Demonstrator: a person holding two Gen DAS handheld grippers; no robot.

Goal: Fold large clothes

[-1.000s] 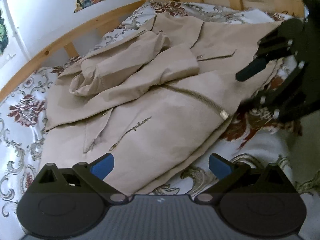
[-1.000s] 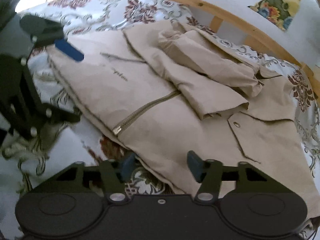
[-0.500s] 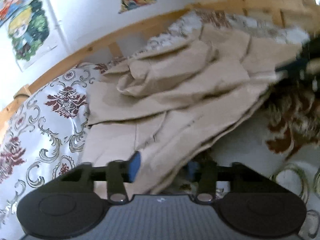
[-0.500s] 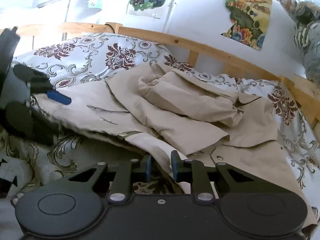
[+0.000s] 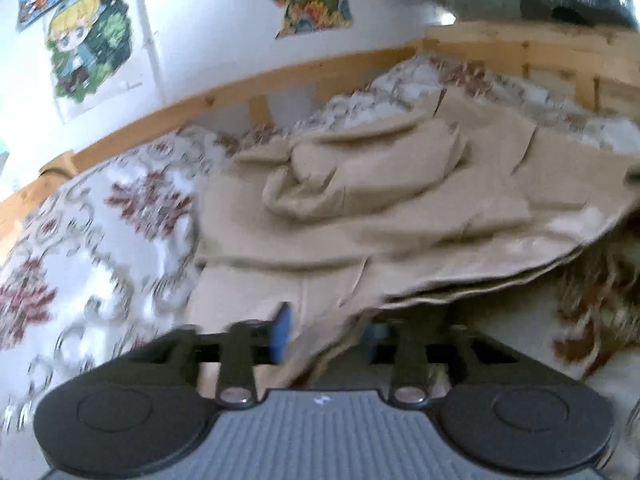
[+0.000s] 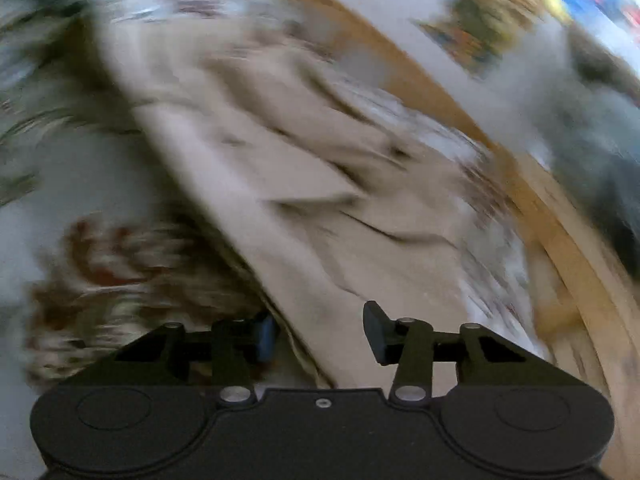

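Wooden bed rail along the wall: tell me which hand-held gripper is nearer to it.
Right hand-held gripper, likely: the rail runs close beside it. The left hand-held gripper sees it beyond the beige jacket.

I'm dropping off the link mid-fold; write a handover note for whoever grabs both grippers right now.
Left gripper: shut on the near hem of the beige zip jacket, holding that edge raised off the floral bedsheet.
Right gripper: jaws apart, the hem runs between them, no firm grip visible; this view is heavily blurred.
Jacket: spread on the bed, sleeves already bunched across the chest.
Done: sleeves in, hem picked up on the left side.
Left: secure the right side, carry the hem up toward the collar, then flatten.
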